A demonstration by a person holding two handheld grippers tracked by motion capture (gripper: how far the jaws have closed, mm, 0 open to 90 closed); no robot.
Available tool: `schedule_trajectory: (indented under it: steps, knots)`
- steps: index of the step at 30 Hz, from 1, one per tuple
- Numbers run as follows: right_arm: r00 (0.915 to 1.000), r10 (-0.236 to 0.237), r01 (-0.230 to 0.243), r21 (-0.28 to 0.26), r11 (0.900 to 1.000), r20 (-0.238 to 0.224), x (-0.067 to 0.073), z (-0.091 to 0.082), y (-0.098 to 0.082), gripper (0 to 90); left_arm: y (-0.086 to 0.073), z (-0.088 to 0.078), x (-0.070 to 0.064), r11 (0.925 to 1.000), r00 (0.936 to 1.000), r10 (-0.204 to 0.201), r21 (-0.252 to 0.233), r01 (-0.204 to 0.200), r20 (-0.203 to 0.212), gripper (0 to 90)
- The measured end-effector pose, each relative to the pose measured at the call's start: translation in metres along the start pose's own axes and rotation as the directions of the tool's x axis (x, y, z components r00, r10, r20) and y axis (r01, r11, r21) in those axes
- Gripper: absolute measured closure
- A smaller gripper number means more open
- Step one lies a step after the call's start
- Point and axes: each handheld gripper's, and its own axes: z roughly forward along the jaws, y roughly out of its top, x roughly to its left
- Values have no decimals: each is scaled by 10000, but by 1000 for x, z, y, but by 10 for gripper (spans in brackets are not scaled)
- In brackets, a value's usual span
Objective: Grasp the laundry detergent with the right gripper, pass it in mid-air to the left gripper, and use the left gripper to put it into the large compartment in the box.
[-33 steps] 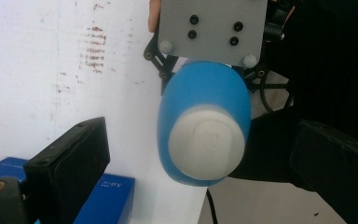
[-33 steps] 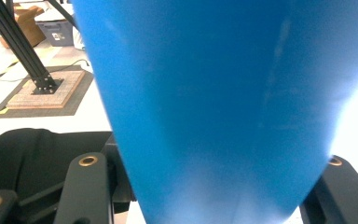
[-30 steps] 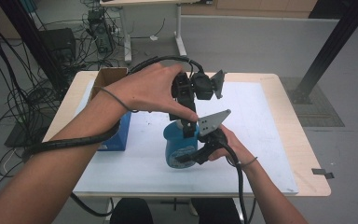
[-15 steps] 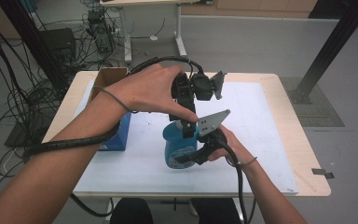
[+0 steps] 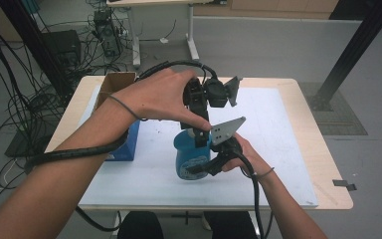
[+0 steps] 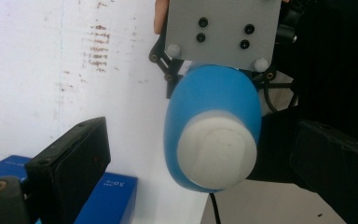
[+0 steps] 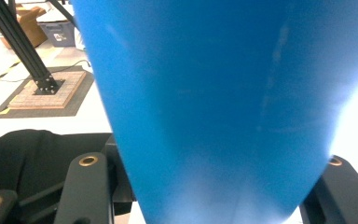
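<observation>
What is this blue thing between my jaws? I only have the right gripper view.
Observer: It's an upright blue bottle with a white cap. The right gripper is shut on the bottle's body.
Operator: Where is the other gripper?
Observer: The left gripper hangs right above the cap, pointing down, with its jaws open on either side of it.
Operator: Anything else on the table near the bottle?
Observer: A blue box lies on the table to the bottle's left, on the left hand's side.
</observation>
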Motion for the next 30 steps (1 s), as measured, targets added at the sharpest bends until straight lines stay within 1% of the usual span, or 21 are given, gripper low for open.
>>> schedule_trajectory:
  steps: [6,8,9,12,16,17,22,24,25,29,30]
  knots:
    - [10000,-15,15,5,10000,-8,0,-1,0,416,0,0,-1,10000,10000,14,-45,-14,-31,53]
    - [10000,-12,12,-3,10000,-6,0,-1,0,416,0,1,-1,10000,10000,24,-77,-24,-12,53]
    - [10000,-13,13,3,10000,-16,0,-1,0,416,0,1,0,10000,10000,39,-48,-39,61,53]
    - [10000,-45,45,24,10000,6,1,-2,1,416,1,7,0,10000,10000,56,17,-56,52,54]
    - [10000,-63,63,37,10000,44,2,-2,2,416,2,10,-1,10000,10000,52,57,-52,-30,51]
    - [10000,-65,65,35,10000,30,2,-3,2,416,2,11,0,9999,10000,66,83,-67,18,51]
    - [10000,-54,54,58,10000,45,2,-4,4,416,2,15,-1,9999,10000,89,57,-89,6,51]
    - [9999,-95,94,74,9999,87,2,-4,4,416,3,16,0,9998,9998,159,111,-160,88,51]
    - [9999,-71,71,79,9999,87,2,-5,4,416,3,18,-1,9999,9999,87,84,-88,86,50]
    - [9999,-130,129,26,9999,106,3,-5,4,416,2,23,-2,9999,9999,109,48,-110,104,52]
    - [9998,-147,147,11,9999,109,3,-5,4,416,2,25,-2,9998,9998,139,108,-140,110,52]
